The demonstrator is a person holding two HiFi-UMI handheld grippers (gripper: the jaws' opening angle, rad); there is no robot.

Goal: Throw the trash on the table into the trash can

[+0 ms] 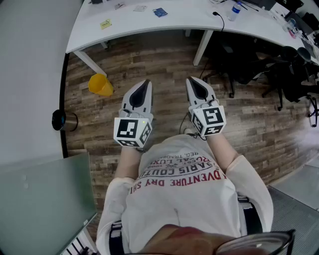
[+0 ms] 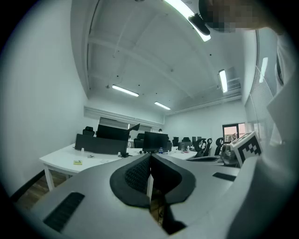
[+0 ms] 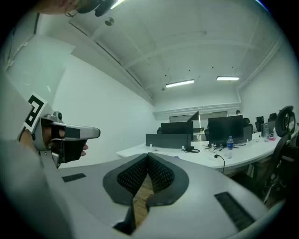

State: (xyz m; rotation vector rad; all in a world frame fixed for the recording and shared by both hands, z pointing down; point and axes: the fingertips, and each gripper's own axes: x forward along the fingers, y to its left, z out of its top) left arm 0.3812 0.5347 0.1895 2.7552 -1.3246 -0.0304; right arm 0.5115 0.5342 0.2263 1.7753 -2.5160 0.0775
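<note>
Both grippers are held out in front of the person's chest, above the wooden floor. My left gripper (image 1: 146,82) is shut with nothing between its jaws, and my right gripper (image 1: 192,80) is shut and empty too. A white table (image 1: 184,22) curves across the far side, beyond both grippers. On it lie a yellow note (image 1: 105,23), a blue item (image 1: 159,12) and a water bottle (image 1: 235,11). A yellow trash can (image 1: 101,84) sits on the floor left of the left gripper. In the gripper views the left gripper (image 2: 150,157) and right gripper (image 3: 148,156) point at the table.
A dark cylindrical container (image 1: 64,120) stands by the wall at the left. Black office chairs (image 1: 279,69) crowd the floor at the right. Monitors (image 3: 224,127) stand on the table. A glass panel (image 1: 45,199) is at the lower left.
</note>
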